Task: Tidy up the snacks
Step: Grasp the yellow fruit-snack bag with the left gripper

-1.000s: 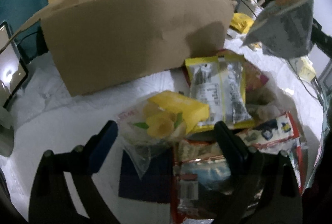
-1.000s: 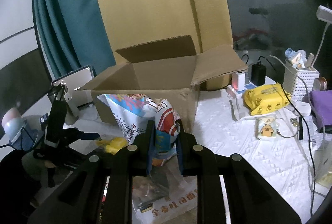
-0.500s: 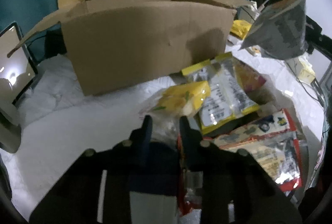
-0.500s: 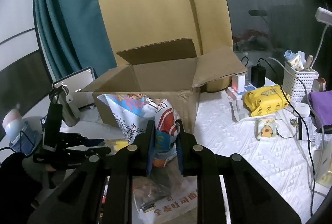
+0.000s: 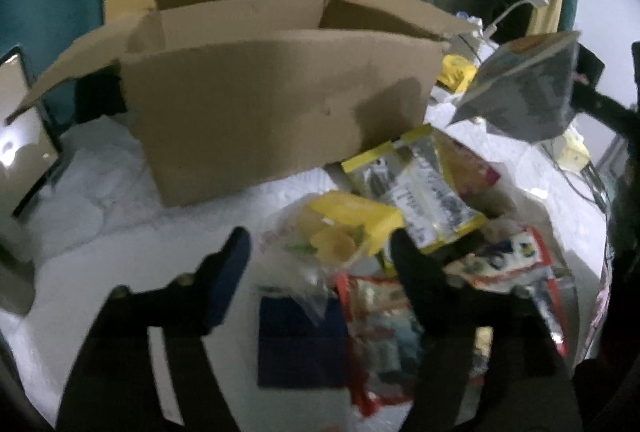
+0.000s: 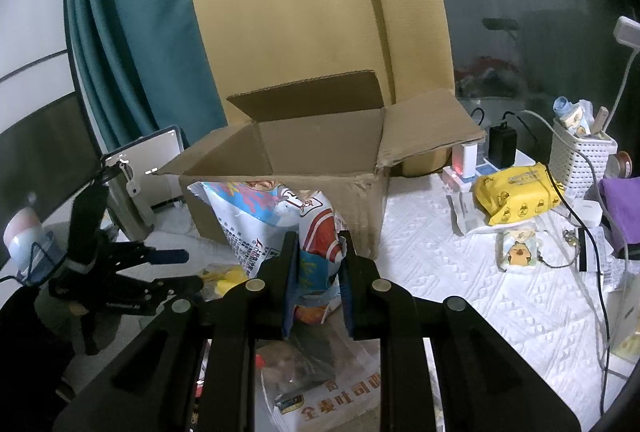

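Ahead of your right hand-held gripper (image 6: 318, 252) the box (image 6: 312, 159) stands open on the desk (image 6: 460, 284), with the bag (image 6: 272, 220) between them. Right of it lie the wipes (image 6: 516, 191) and basket (image 6: 580, 163). Under your left hand-held gripper (image 5: 320, 256) lies the snack pile (image 5: 420, 199), before the box.

Your left wrist camera looked steeply down, close over the snack pile (image 5: 420, 216); your right one looked flatter, farther back. Both showed the cardboard box (image 5: 272, 111) at frame centre.
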Demonstrator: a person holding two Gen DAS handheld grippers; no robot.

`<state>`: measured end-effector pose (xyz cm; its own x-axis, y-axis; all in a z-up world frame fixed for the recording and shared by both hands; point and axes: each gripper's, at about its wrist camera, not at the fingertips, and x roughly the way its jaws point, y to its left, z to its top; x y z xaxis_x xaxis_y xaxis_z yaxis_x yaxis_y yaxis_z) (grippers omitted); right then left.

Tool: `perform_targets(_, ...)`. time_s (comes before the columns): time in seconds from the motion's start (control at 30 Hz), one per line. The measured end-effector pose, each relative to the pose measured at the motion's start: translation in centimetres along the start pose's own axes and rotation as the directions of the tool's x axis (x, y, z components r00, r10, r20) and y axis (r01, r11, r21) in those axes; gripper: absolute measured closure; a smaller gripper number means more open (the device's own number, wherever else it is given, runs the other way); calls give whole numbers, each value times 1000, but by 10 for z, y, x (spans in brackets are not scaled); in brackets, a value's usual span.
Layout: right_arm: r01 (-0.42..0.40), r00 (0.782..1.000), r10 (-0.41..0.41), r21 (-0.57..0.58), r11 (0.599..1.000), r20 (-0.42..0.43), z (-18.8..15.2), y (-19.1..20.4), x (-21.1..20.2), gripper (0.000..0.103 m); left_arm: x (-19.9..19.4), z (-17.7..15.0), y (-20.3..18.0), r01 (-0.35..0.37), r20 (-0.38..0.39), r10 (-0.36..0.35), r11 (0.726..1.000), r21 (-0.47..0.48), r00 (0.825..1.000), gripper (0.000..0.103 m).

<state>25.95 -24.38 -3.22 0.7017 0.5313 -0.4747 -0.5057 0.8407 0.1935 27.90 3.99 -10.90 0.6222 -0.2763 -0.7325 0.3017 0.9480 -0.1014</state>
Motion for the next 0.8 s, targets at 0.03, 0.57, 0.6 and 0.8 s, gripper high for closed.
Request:
perform_targets(0.03,1,1000,-1,1,1000,-1,0,0,1,83,6,3,2,-8,-5,8,1000,9,1000,25)
perform_targets(0.57,22,1000,-22,29,999,-14,2,-18,19,83,47,22,18,152,-106,-148,988,34,983,20)
perform_targets(0.6,21,1000,-21,30,999,-16,1,-18,19,83,44,21,14,152,-104,-147,987,48,984,20)
perform_targets(0.8,13,1000,-12,33,999,-16,-1,-17,19,83,37,15,2,168,-128,-157,983,80,979,20)
